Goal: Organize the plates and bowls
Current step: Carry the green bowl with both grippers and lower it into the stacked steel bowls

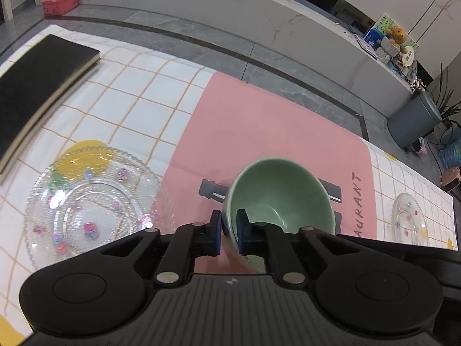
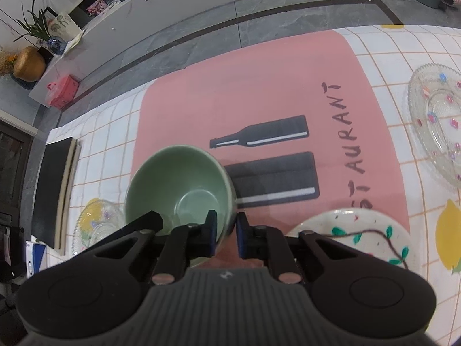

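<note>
Both claws are clamped on the green bowl's rim over the pink placemat: left gripper one side, right gripper opposite. Only the right view shows the leaf-painted plate nearby.

— Where does the bowl sit?
— On the placemat, left of the printed bottle. A glass plate lies to its left on the tablecloth, with the notebook behind that plate.
— And to the right?
— A painted plate overlaps the placemat's near right corner (partly hidden); another glass plate lies beyond it.
</note>
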`<state>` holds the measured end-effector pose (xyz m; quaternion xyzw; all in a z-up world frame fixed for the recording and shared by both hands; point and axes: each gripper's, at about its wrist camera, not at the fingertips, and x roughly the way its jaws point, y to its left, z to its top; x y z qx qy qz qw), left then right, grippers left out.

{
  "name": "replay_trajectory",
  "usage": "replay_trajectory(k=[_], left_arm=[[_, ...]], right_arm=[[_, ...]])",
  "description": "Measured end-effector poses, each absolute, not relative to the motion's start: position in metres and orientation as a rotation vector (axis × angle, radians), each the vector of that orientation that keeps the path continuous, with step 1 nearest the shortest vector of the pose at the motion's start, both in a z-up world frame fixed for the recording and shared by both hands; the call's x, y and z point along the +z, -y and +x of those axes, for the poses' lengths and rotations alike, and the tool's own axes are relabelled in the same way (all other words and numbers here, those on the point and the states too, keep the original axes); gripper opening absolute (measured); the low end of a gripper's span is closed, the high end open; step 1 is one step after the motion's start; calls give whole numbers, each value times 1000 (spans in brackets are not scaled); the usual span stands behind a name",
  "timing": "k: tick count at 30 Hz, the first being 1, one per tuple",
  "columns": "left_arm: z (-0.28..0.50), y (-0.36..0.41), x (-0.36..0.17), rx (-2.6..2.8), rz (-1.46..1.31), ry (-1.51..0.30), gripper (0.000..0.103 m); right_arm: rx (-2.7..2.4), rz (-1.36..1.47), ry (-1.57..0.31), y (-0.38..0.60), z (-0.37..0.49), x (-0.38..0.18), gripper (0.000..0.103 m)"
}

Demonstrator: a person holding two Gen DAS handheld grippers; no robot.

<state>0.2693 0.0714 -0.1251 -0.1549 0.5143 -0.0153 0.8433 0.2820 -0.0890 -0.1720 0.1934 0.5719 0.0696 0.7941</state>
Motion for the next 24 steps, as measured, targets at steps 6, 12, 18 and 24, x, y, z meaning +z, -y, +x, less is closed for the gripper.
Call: replay_trajectory(k=[6, 12, 18, 24], left_arm=[[249, -74, -97, -17, -316, -1073, 11], [220, -70, -67, -22, -305, -1057, 11], [174, -65, -36, -9, -318, -1025, 10], [128, -64, -15, -9, -363, -999, 10]], right_arm=[[165, 455, -1217, 90, 260, -148, 11], [175, 470, -1190, 96, 223, -118, 11], [201, 499, -1142, 109, 174, -84, 11], [234, 543, -1090, 126, 122, -60, 11]])
